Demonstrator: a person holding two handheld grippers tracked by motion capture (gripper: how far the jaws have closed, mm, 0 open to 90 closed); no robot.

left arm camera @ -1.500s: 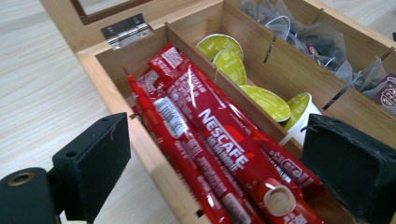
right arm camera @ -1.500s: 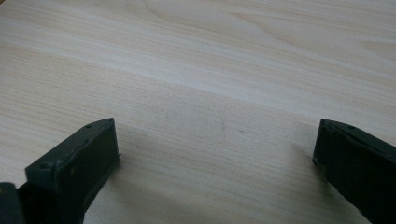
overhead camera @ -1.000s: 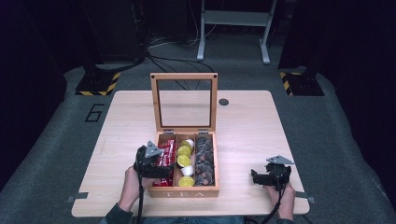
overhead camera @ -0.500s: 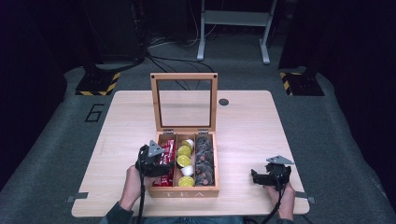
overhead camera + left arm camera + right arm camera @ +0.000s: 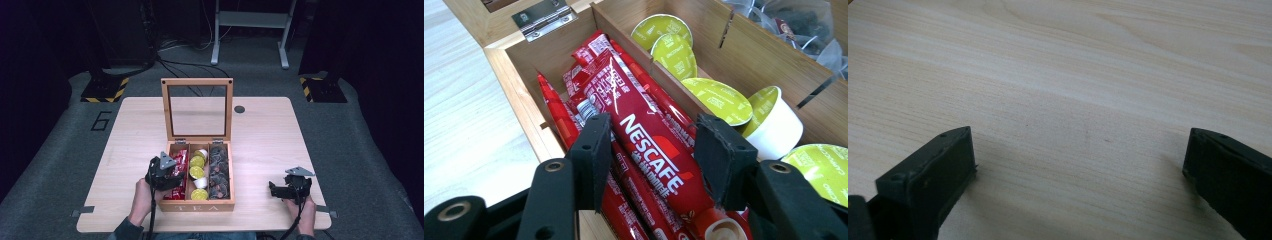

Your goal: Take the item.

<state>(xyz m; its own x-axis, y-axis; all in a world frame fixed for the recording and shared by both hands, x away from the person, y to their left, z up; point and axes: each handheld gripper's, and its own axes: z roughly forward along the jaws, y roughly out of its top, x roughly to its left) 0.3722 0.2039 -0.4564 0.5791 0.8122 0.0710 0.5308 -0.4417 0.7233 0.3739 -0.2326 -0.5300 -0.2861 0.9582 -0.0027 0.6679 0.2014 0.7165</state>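
While my left gripper (image 5: pixel 651 155) hangs over the wooden tea box (image 5: pixel 197 206) at the lower middle of the high view, its jaws stand apart on either side of a red Nescafe stick (image 5: pixel 644 145), which lies on top of the other red sticks (image 5: pixel 556 117) in the box's left compartment. I cannot tell whether the pads touch the stick; a gap shows on both sides, so I read the jaws as released. In the left gripper view, green-lidded capsules (image 5: pixel 719 95) fill the middle compartment at the upper right of the frame, and clear tea sachets (image 5: pixel 794 22) sit in the far corner. The box's glass lid (image 5: pixel 197 109) stands upright behind the compartments.

My right gripper (image 5: pixel 285 189) rests low at the lower right of the high view, well apart from the box, over bare table (image 5: pixel 280 135). In the right gripper view its jaws sit wide apart at the bottom corners, holding nothing, with pale wood grain between them.
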